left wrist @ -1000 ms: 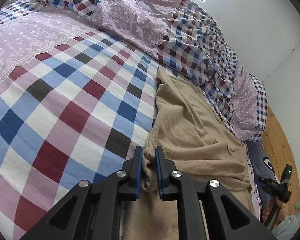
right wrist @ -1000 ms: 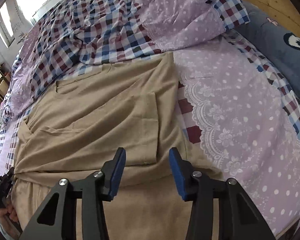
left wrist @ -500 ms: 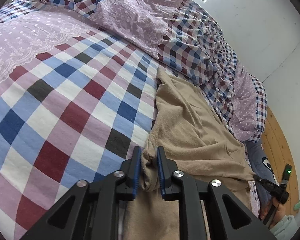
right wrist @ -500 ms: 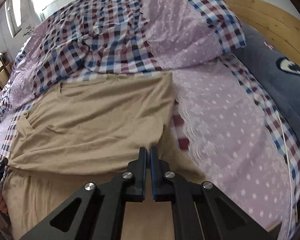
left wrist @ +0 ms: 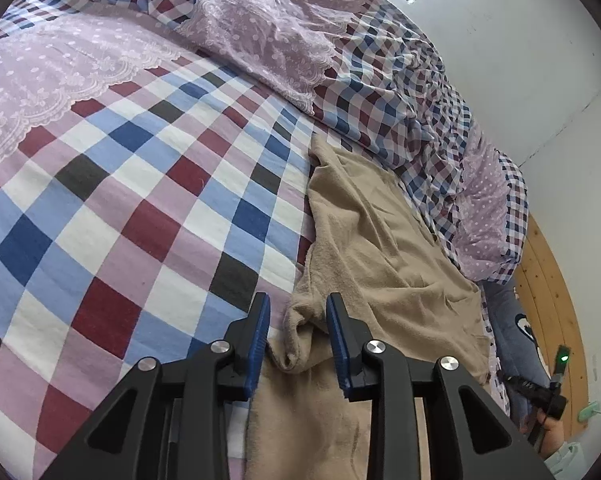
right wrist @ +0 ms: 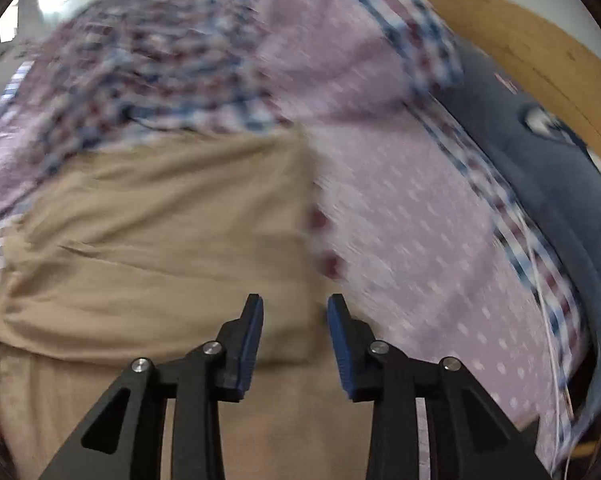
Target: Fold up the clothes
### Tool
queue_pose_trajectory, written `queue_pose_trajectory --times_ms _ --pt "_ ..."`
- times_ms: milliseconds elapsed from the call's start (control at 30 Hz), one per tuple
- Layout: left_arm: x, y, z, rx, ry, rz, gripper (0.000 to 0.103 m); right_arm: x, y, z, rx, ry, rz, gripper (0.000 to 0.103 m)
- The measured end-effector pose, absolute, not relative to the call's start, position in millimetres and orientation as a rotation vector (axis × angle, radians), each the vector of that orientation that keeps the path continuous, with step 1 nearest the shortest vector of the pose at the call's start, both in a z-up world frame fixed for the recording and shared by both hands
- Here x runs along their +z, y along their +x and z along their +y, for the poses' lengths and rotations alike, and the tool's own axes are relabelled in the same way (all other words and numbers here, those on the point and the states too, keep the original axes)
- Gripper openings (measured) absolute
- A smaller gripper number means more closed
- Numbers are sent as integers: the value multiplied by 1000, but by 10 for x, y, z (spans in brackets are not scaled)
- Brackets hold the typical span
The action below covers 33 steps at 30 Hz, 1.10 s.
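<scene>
A tan garment point(left wrist: 380, 248) lies on the bed, its top part folded over the lower part. In the left wrist view a bunched corner of it point(left wrist: 300, 340) sits between the pads of my left gripper point(left wrist: 298, 320). Those jaws are opening and the pads stand clear of the cloth. The right wrist view is blurred by motion. There my right gripper point(right wrist: 294, 320) hovers over the garment's point(right wrist: 160, 220) folded right edge, jaws opening, with nothing pinched between the pads.
The bed has a checked sheet point(left wrist: 120, 220) with lilac lace panels, and a crumpled duvet point(left wrist: 340, 60) lies along the far side by the white wall point(left wrist: 520, 60). A dark blue pillow point(right wrist: 540, 184) lies against the wooden headboard point(right wrist: 520, 52). A white cable point(right wrist: 548, 320) runs beside it.
My left jaws have parted from the cloth fold they were pinching. My right jaws closed, then opened again as the gripper rose, and its view has turned blurry.
</scene>
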State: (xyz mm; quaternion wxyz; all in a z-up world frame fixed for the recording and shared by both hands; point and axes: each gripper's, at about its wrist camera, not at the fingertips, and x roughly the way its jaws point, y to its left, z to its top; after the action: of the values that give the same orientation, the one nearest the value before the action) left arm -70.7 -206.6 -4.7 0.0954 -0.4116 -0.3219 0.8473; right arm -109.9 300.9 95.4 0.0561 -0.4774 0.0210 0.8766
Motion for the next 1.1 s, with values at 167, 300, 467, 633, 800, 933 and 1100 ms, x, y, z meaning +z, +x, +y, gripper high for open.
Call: queue_pose_trajectory --times_ms 167,300,467,633,800,933,1100 --pt "-46 -697 -2052 2479 -1225 -938 31 1207 -1445 2060 2964 -1513 30 36" --pt "-36 -704 -2035 2466 -1223 -931 26 1158 -1901 1064 3127 -1689 20 36" --pt "-45 -697 -2053 2445 -1215 -935 16 968 -2336 -13 3168 -1832 -98 36" --pt "-83 -706 -2096 2418 -1208 -979 13 612 -2734 -754 3096 -1928 -251 36" --pt "-123 -740 -2124 2388 -1212 -1018 13 397 -2951 -1064 3018 -1926 -336 36" --pt "-145 -761 -2159 2364 -1217 -1058 13 258 -3007 -1219 2930 -1914 -446 36" --pt "-143 -783 -2166 2348 -1222 -1070 16 174 -3018 -1363 2919 -1876 -532 19"
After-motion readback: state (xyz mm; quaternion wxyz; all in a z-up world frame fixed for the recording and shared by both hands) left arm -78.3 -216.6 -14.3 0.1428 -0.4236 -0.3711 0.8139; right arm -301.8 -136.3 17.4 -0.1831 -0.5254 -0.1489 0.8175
